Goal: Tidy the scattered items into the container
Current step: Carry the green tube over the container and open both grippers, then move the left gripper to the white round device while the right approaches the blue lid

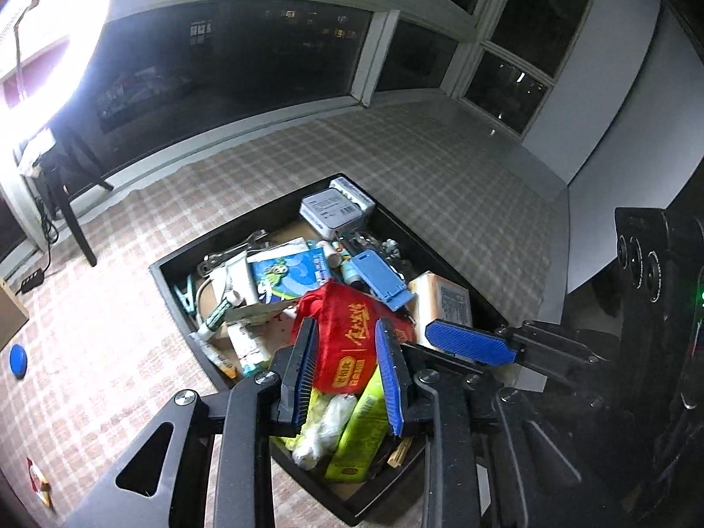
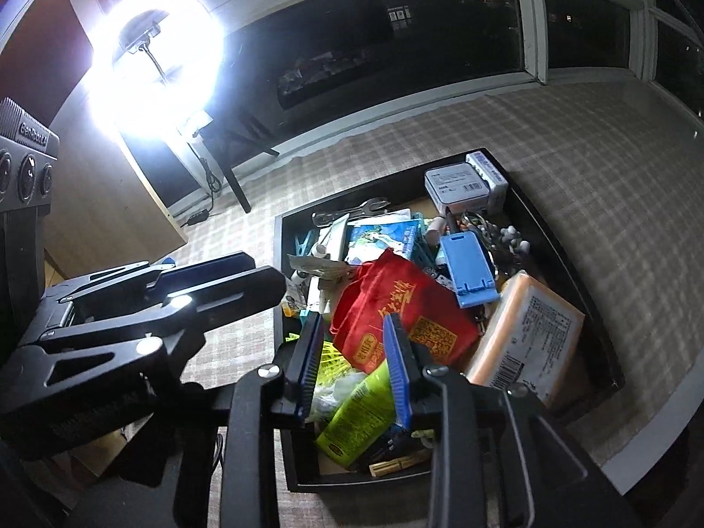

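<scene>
You can read "GenRobot" in raised letters on black housing of left hand-held gripper (image 2: 246, 281), upper left of red bag (image 2: 398, 312). Red bag itself carries yellow Chinese characters, too small and tilted for you to make out. Fine print on peach packet (image 2: 530, 330) right of bag: illegible.

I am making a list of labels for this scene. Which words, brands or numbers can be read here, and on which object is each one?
"GenRobot": on the left gripper's black camera housing.
Red bag: large gold Chinese characters, too blurred to read reliably.
Orange pack: label and barcode too small.
White box: print too small.
Green packet: logo unreadable.
</scene>
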`<action>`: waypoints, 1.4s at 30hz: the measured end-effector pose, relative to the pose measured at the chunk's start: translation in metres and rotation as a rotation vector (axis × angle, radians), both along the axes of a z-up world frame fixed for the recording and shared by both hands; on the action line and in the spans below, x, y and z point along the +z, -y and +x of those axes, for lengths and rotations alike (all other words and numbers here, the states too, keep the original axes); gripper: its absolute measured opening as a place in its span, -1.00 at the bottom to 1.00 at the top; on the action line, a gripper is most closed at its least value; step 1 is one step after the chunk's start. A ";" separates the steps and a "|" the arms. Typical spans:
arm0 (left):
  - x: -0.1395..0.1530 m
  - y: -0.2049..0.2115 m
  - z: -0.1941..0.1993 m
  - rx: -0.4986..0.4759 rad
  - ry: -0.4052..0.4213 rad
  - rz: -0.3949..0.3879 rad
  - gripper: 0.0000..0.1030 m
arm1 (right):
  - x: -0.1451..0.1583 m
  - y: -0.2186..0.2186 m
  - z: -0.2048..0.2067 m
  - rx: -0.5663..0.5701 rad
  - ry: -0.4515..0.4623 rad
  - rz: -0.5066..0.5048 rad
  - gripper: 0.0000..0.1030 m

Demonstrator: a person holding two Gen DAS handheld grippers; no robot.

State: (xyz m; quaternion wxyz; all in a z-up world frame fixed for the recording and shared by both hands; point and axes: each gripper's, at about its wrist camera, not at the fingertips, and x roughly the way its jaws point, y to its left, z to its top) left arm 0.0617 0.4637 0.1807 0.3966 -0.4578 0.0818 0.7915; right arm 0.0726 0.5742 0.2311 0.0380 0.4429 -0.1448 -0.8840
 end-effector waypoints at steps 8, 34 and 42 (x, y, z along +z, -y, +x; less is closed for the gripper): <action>-0.012 0.064 -0.025 0.119 0.038 -0.026 -0.28 | -0.006 0.036 -0.019 0.084 0.010 0.013 -0.06; -0.065 0.452 -0.058 0.831 0.137 -0.142 -0.09 | -0.035 0.283 -0.097 0.572 0.039 0.070 0.13; -0.066 0.553 -0.061 1.001 0.110 -0.199 -0.09 | -0.046 0.335 -0.120 0.611 0.055 0.086 0.14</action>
